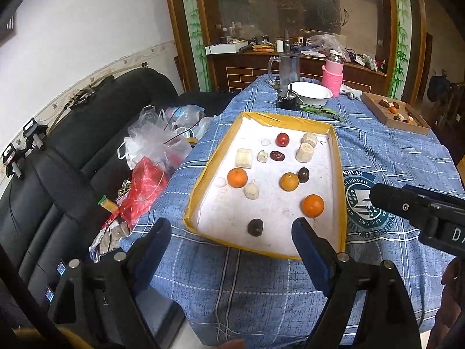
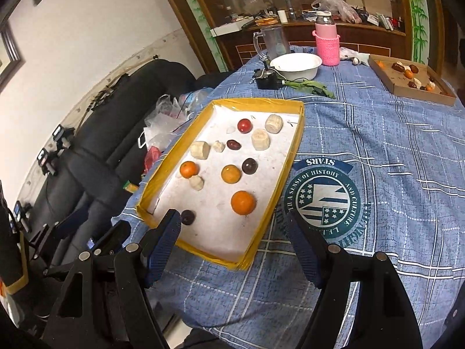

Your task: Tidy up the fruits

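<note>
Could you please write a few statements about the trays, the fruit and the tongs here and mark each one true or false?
1. Both the left tongs and the right tongs are open and hold nothing. True.
2. The yellow-edged tray holds exactly one orange fruit. False: three orange fruits lie in it, including the nearest orange.
3. The red round fruit lies toward the far end of that tray. True.
4. The white bowl stands inside the yellow-edged tray. False: it stands on the blue tablecloth beyond the tray.
5. The brown cardboard tray at the far right holds no fruit. False: several small pieces lie in it.
</note>
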{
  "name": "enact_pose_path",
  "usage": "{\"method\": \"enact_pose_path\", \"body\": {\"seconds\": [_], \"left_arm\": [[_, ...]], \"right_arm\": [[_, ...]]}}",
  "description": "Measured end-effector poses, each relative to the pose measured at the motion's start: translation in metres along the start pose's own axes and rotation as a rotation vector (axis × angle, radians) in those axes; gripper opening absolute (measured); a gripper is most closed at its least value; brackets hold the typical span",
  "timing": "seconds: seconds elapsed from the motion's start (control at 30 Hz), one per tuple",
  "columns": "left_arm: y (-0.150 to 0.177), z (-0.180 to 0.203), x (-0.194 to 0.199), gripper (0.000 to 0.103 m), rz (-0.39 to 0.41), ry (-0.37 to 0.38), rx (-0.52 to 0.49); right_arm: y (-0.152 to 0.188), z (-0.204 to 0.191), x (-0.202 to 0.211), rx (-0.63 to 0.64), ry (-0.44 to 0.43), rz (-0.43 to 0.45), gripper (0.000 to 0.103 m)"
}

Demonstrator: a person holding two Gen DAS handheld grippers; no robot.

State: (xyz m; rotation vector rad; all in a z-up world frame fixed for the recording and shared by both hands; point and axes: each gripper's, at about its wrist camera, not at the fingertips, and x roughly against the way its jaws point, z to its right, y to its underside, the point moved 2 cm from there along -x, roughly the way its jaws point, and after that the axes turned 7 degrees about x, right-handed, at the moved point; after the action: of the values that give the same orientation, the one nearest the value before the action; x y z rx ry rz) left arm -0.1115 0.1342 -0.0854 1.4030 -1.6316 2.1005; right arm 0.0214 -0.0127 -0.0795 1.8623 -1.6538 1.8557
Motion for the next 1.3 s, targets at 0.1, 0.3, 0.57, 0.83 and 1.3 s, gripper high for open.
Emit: {"method": "enact_pose_path", "body": {"seconds": [0.1,0.3,0.57,0.83,1.3], "left_arm": [[0.002,-0.002,0.0,0.087,0.004,-0.007,0.002],[0.003,-0.003,-0.004,0.087,-0.005,-0.007,-0.001],[0.005,-0.004,-0.012,0.087,-0.022,-0.012,-0.003],[0.007,-0.009,-0.027,0.087,-0.06,-0.011,-0.001],[0.003,-0.011,-0.037,0.087,-0.082,-0.004,-0.011]], "right_arm": [[0.001,-0.002,-0.001,-0.001,-0.001,-0.002,0.074],[0.001,-0.006,-0.005,0.0,-0.002,-0.012,0.074],[0.0,-0.011,-0.014,0.009,0.005,-0.028,0.074],[-0.001,-0.015,-0.026,0.021,0.022,-0.051,0.074],[-0.008,-0.009,-0.04,0.02,0.056,-0.071,0.074]]}}
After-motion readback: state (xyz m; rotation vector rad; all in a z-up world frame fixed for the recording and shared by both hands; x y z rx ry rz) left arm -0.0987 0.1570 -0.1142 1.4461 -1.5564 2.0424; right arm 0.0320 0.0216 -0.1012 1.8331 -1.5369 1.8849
